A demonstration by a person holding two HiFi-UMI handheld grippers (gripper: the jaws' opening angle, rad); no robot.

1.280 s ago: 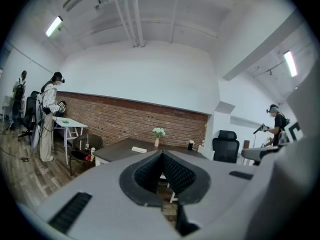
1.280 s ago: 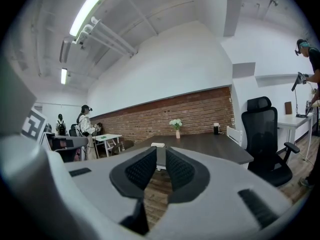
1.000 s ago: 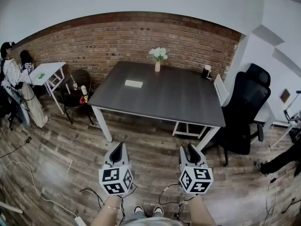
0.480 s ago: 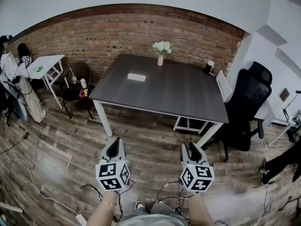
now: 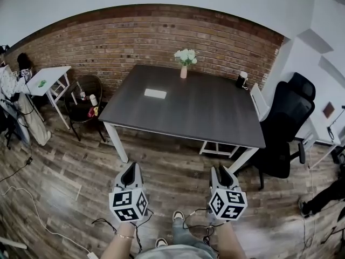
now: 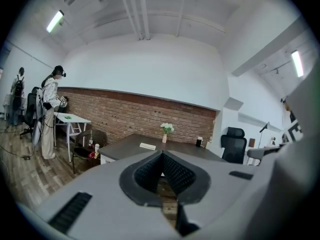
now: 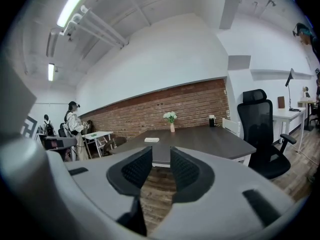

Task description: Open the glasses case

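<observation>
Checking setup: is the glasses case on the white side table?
No, the glasses case lies on the dark table, left of the flower vase.

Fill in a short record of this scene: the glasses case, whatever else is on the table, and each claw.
Glasses case: lies flat on the table, towards its far left, untouched.
Also on table: vase of flowers; small dark object at the far right corner.
Left claw: shut, empty, over the floor short of the table.
Right claw: jaws apart and closing, nothing between them, also short of the table.
</observation>
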